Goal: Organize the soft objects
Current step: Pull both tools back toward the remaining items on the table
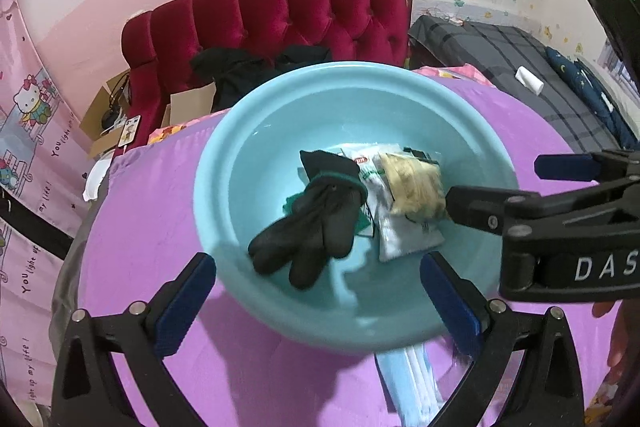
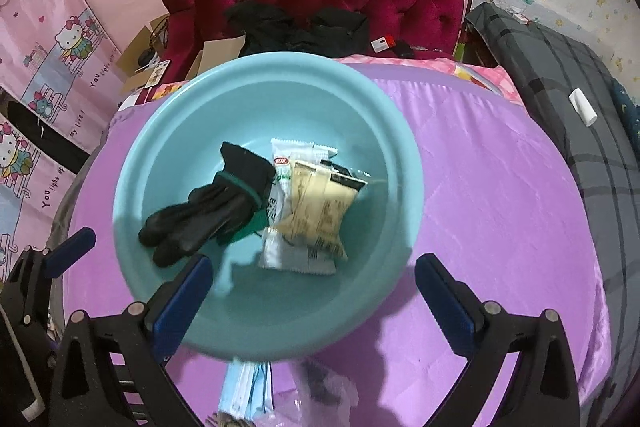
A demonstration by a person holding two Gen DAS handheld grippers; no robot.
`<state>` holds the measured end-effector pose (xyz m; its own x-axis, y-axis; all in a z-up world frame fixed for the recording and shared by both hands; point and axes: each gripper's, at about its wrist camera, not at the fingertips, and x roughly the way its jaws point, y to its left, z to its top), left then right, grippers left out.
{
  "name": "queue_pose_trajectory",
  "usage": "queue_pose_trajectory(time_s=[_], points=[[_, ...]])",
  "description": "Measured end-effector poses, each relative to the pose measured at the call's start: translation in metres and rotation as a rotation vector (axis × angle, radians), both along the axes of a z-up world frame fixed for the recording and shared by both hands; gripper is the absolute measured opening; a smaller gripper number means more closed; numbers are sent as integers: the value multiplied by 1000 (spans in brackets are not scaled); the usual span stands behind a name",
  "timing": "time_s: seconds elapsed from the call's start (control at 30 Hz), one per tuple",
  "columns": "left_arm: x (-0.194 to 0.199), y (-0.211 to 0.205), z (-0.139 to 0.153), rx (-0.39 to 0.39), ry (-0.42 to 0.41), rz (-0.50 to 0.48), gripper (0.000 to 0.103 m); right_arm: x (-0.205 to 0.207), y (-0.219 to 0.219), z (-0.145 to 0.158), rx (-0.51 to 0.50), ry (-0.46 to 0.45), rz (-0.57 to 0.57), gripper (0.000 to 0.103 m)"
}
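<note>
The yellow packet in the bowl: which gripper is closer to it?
Right. The right gripper reaches into the bowl from the side, one finger almost at the yellow packet. The left gripper hangs back over the near rim, beyond the glove.

Both claws: black plastic frames w/ silver screws, blue ribbed pads (image 1: 188, 303); white "DAS" lettering (image 1: 606, 267).

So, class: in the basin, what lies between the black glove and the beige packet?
A white sachet with green print lies between the black glove and the beige packet, partly under both, clearest in the right wrist view.
</note>
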<state>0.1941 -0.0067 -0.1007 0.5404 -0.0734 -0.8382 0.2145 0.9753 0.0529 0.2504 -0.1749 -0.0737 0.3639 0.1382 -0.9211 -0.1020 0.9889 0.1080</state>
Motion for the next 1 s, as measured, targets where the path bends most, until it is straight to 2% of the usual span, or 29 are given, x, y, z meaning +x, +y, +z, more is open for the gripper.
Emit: queue_pose_trajectory(time_s=[0.27,0.53,1.0], points=[[-33,3,13,5,-18,-4,103,-34,-5,17,-12,-14,-12,103],[-68,11,26,-14,-14,9,103,-67,-13,23,-11,9,-35,103],[-129,26,34,-3,-33,-1,103,-134,-18,27,-22,7,-62,103]])
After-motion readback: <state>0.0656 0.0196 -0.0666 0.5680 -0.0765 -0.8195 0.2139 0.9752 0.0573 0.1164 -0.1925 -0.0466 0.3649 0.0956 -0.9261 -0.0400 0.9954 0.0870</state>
